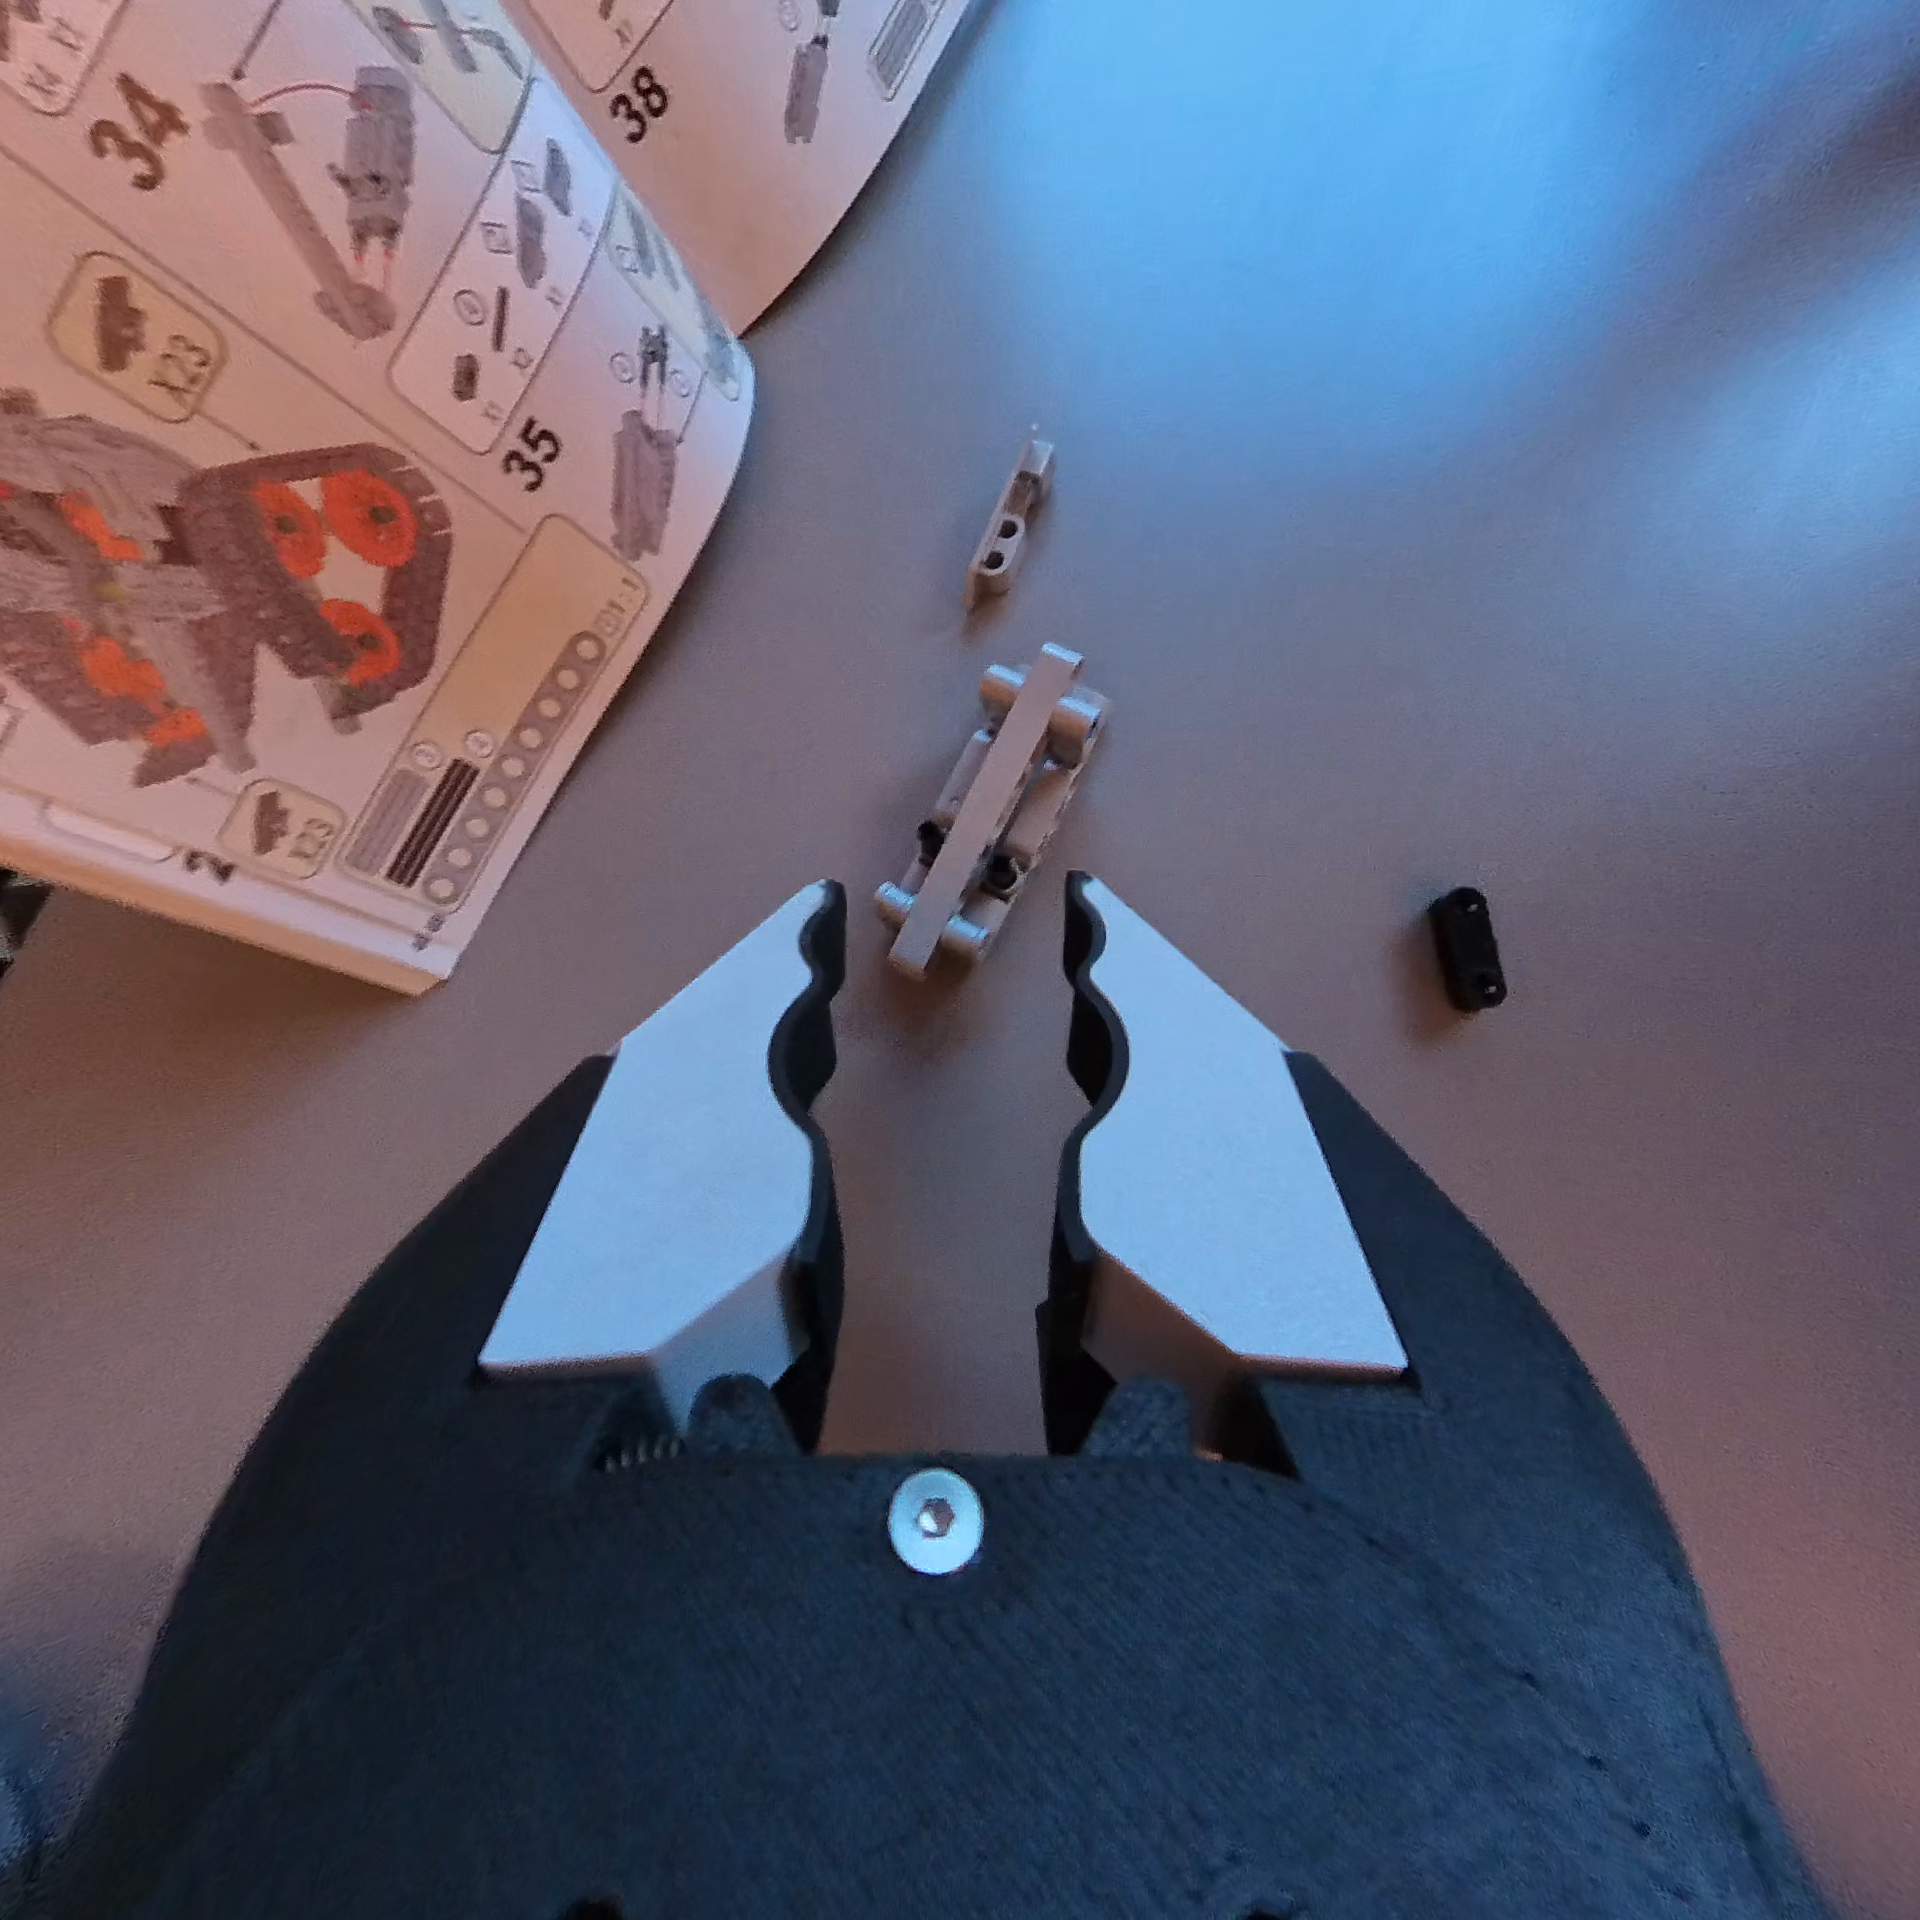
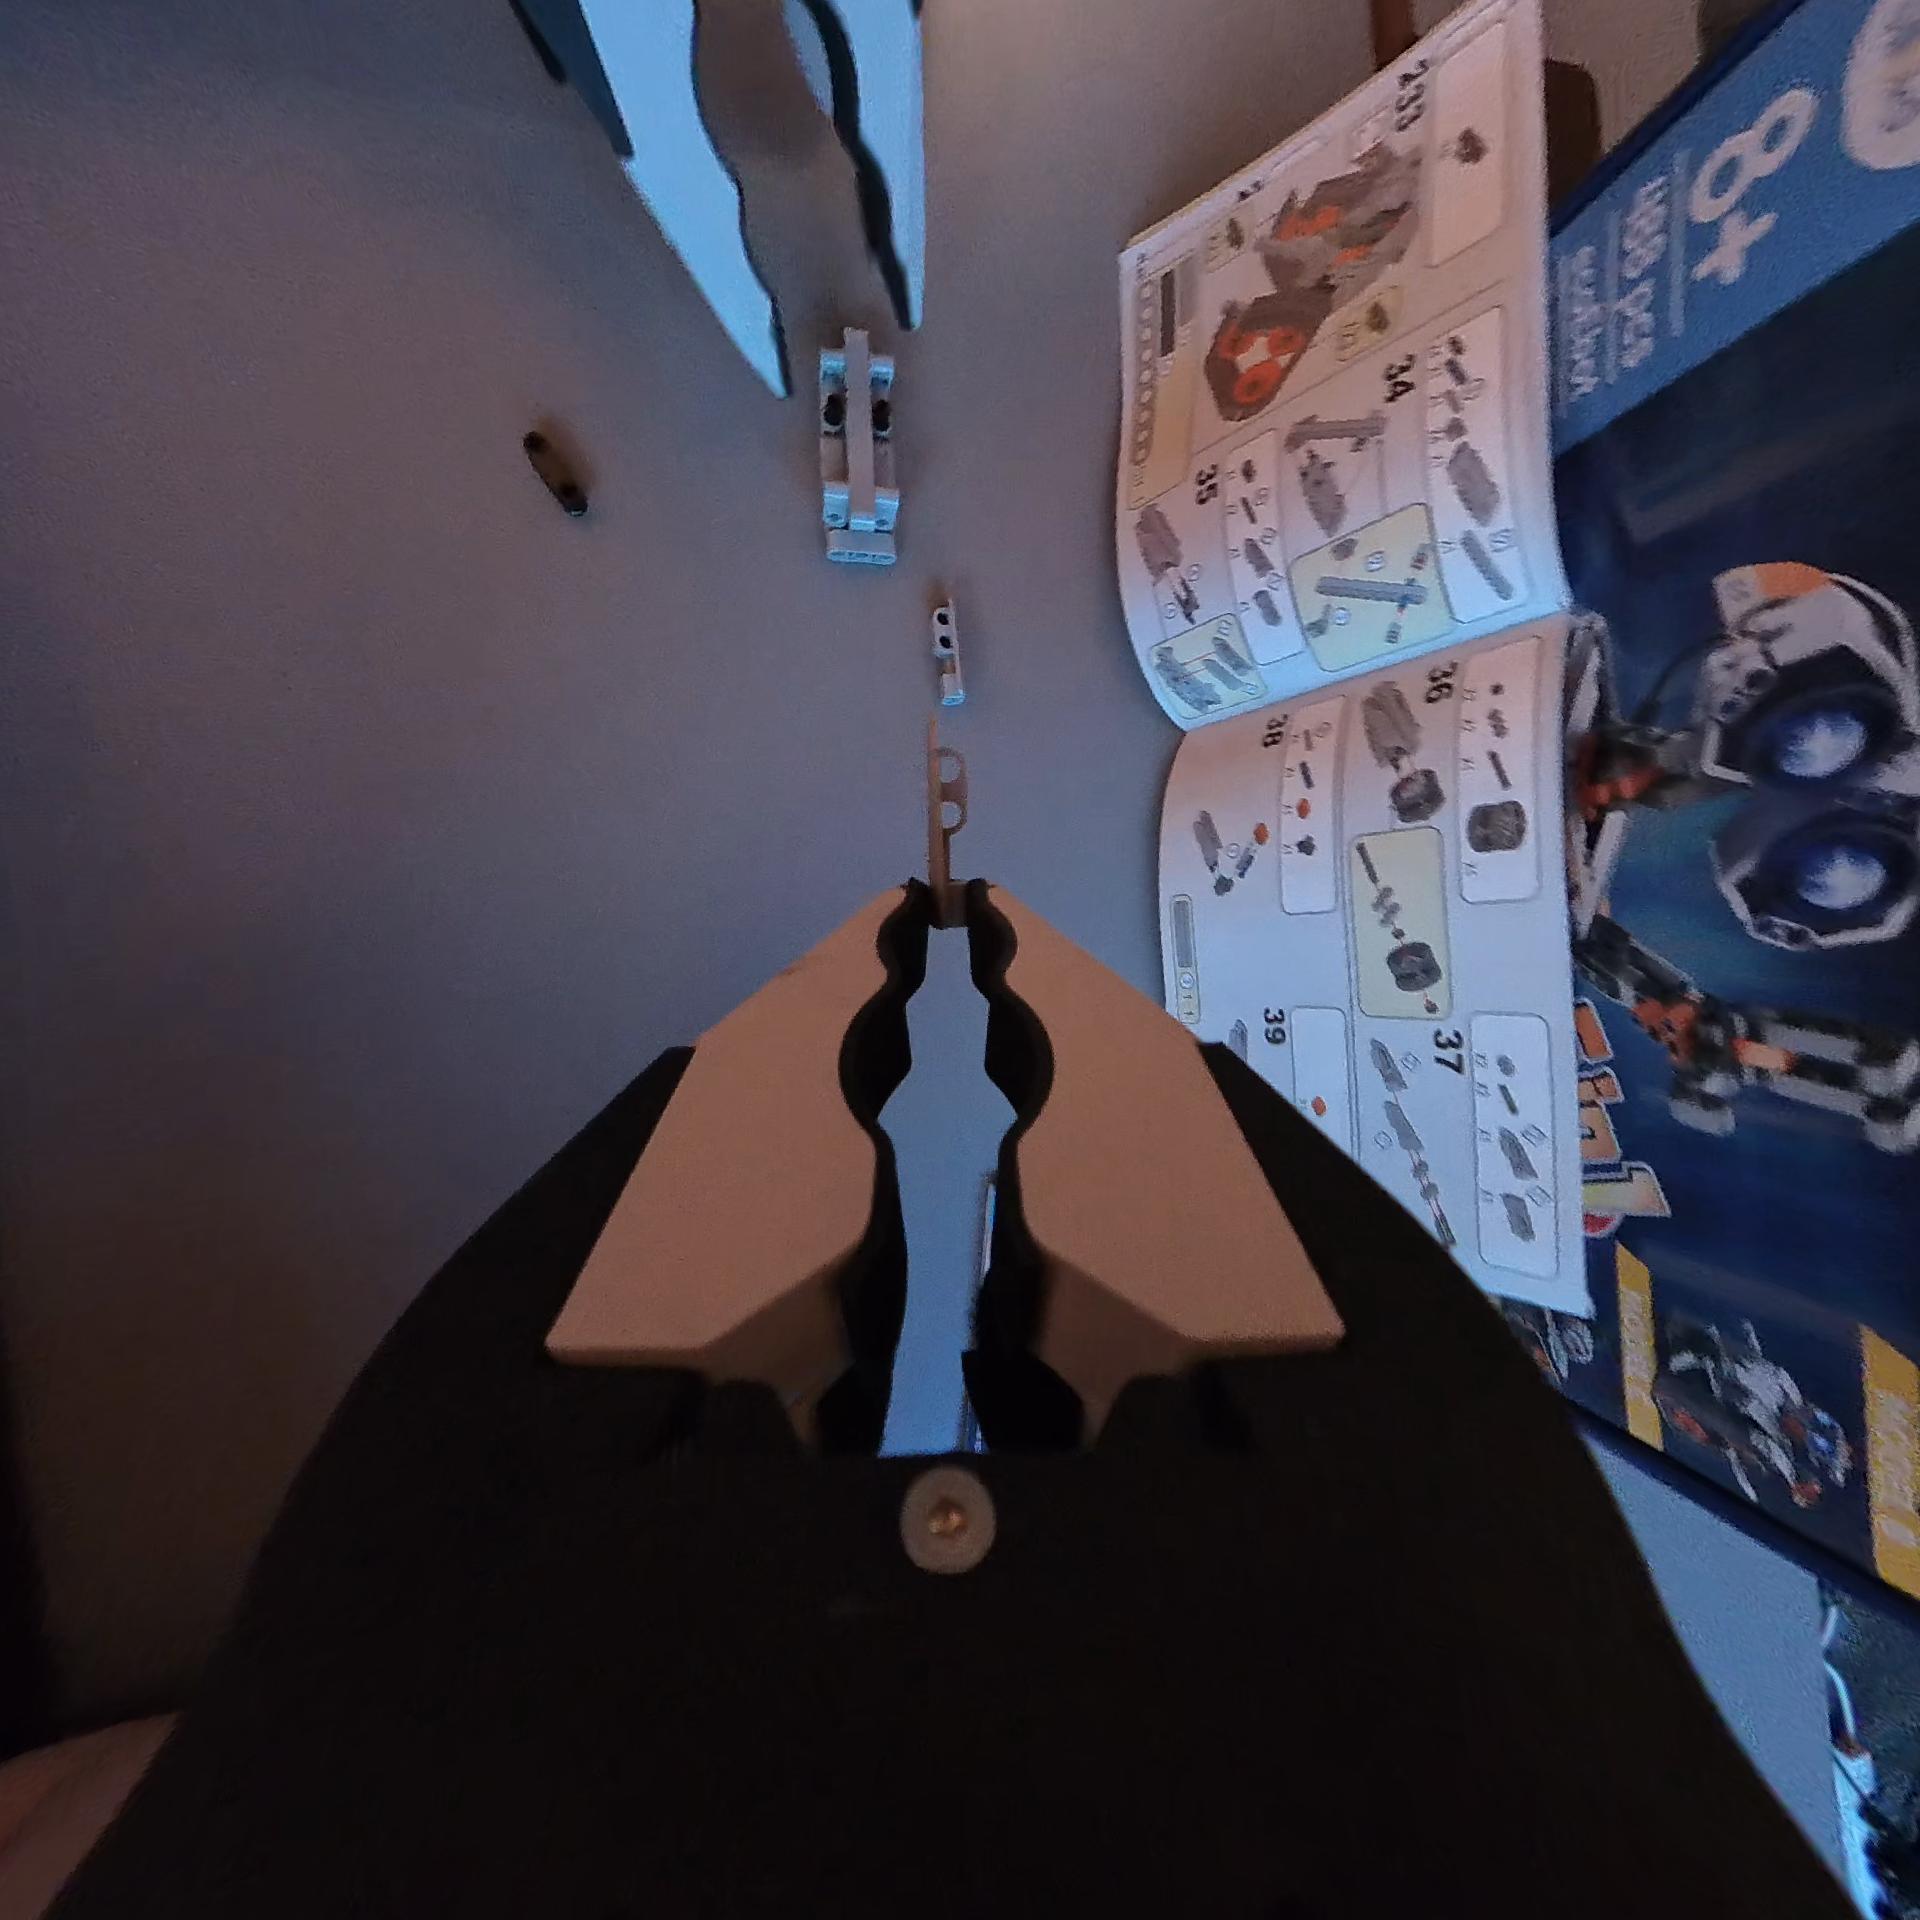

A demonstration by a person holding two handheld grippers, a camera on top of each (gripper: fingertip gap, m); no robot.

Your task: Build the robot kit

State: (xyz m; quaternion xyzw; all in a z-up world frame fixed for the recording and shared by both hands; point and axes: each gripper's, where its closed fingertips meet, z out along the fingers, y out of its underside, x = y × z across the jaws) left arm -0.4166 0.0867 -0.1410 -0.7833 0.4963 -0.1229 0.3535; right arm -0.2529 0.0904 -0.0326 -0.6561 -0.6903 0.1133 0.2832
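Note:
My left gripper (image 1: 954, 902) is open, with its tips either side of the near end of a light grey brick assembly (image 1: 987, 821) with black pins that lies on the table. It also shows at the top of the right wrist view (image 2: 842, 348), over the same assembly (image 2: 857, 457). A small grey connector (image 1: 1008, 520) lies just beyond the assembly. My right gripper (image 2: 948, 899) is shut on the end of a thin grey beam with holes (image 2: 948, 821). It holds the beam above the table, pointing at the small connector (image 2: 945, 649).
A black connector (image 1: 1467, 948) lies to the right of the left gripper and shows in the right wrist view (image 2: 556, 473). An open instruction booklet (image 1: 312, 468) (image 2: 1340, 623) lies alongside. A blue set box (image 2: 1745, 727) sits beyond the booklet. About 20 cm separates my left fingertips from my right.

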